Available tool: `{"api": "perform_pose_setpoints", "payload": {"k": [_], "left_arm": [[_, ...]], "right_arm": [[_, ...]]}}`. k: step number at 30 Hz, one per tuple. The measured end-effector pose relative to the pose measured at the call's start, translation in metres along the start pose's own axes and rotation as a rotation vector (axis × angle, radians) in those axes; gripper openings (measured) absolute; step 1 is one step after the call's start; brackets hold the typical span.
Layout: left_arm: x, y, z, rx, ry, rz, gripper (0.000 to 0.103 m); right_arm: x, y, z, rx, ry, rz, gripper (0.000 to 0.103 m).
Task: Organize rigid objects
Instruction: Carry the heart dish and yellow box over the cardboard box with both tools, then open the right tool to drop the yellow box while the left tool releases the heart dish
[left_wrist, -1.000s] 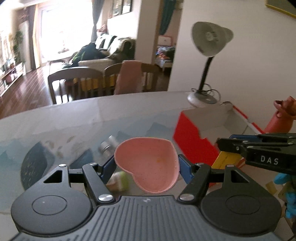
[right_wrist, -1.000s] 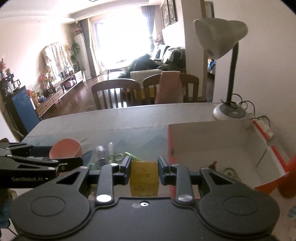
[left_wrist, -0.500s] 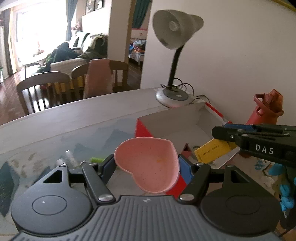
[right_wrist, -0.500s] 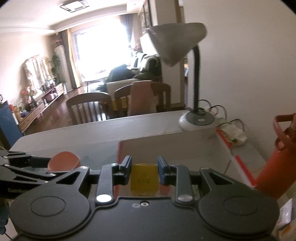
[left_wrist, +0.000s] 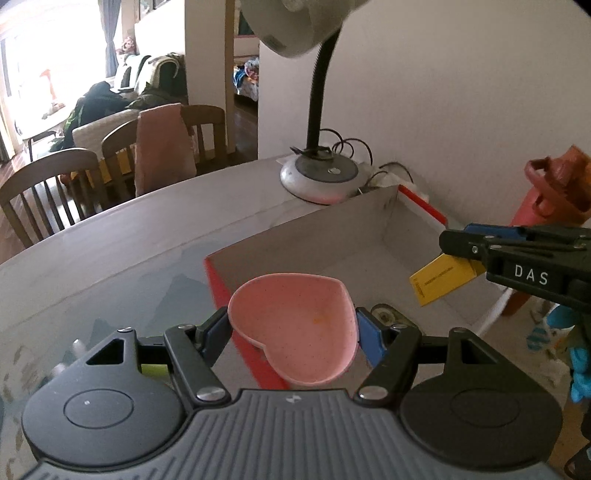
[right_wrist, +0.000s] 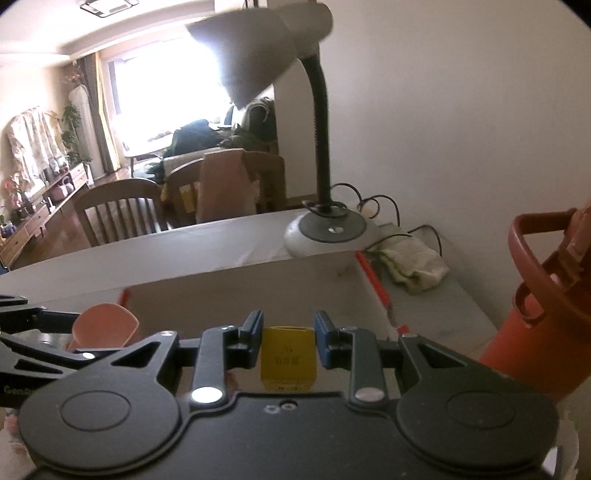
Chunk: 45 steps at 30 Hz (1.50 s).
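Note:
My left gripper (left_wrist: 293, 328) is shut on a pink heart-shaped dish (left_wrist: 295, 325) and holds it over the near left corner of an open box with red outside and white inside (left_wrist: 332, 236). My right gripper (right_wrist: 288, 332) is shut on a small yellow box (right_wrist: 289, 357) and holds it above the same open box (right_wrist: 240, 295). In the left wrist view the right gripper (left_wrist: 458, 245) comes in from the right with the yellow box (left_wrist: 441, 278) hanging over the box's right side. The dish also shows in the right wrist view (right_wrist: 105, 326). A small round item (left_wrist: 384, 314) lies inside the box.
A grey desk lamp (left_wrist: 319, 177) stands behind the box, its head low over the grippers (right_wrist: 258, 55). A red-orange bottle (right_wrist: 546, 302) stands right of the box. A crumpled cloth (right_wrist: 413, 264) and cables lie by the wall. Small items (left_wrist: 147, 369) lie left of the box.
Both grippers have moved forward and right, from beside the box to over it. The dish and the yellow box stay gripped. The lamp is much closer.

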<state>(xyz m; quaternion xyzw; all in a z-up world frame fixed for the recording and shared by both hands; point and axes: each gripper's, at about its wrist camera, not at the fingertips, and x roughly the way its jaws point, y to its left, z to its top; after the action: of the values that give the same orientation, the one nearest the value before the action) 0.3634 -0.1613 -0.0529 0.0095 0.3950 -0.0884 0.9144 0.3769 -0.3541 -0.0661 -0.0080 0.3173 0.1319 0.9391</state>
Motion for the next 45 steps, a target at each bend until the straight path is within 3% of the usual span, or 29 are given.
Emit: {"api": "perform_pose_setpoints", "payload": {"k": [13,20,32,45], "left_arm": [[0.084,-0.021,0.015,0.038,0.101,0.046,0.071],[0.107,-0.019,0.015,0.04,0.153,0.053,0.071],[0.113,-0.033,0.01,0.126,0.188,0.065,0.071],[0.1,-0.033,0.004,0.104,0.191,0.044,0.071]], "right_arm": [[0.059,-0.013,-0.007,-0.039,0.056,0.007,0.028],[0.063,-0.009,-0.017,-0.083,0.105,0.018,0.029],[0.05,-0.002,-0.032,-0.117,0.218,0.056,0.03],[0.034,-0.009,-0.032,-0.064,0.214,0.091,0.049]]}}
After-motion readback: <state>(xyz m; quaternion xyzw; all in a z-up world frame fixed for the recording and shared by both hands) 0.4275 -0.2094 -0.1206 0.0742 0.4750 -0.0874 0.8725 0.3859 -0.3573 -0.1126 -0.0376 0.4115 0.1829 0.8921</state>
